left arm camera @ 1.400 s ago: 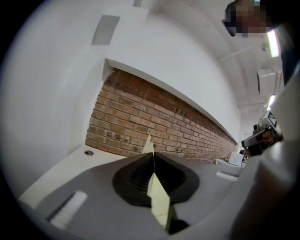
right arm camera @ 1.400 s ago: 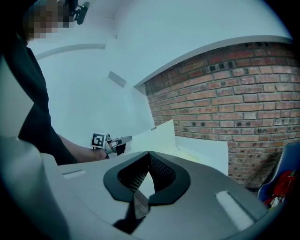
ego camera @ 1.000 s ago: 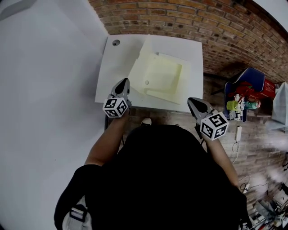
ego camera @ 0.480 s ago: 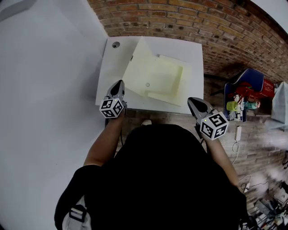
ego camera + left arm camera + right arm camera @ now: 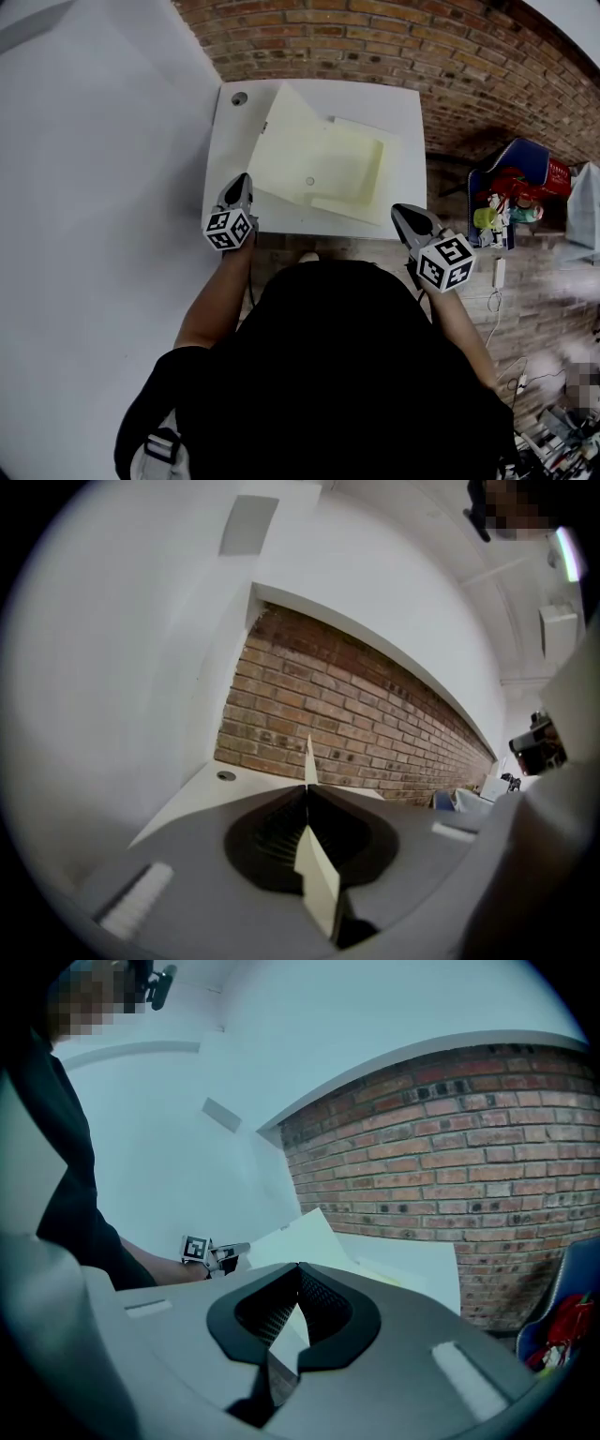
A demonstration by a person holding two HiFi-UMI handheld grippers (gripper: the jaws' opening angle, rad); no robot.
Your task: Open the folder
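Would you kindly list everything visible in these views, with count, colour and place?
Table: one, white, centre.
Folder: one, pale yellow, on table, left cover raised.
Grommet: one, grey, table's far-left corner.
Brick wall: one, red-brown, behind table.
White wall: one, left.
Container: one, blue and red, right of table.
Cable: one, white, floor at right.
Left gripper: one, grey, shut on folder's cover.
Right gripper: one, grey, shut, empty, table's near-right corner.
Person: one, black top, bottom.
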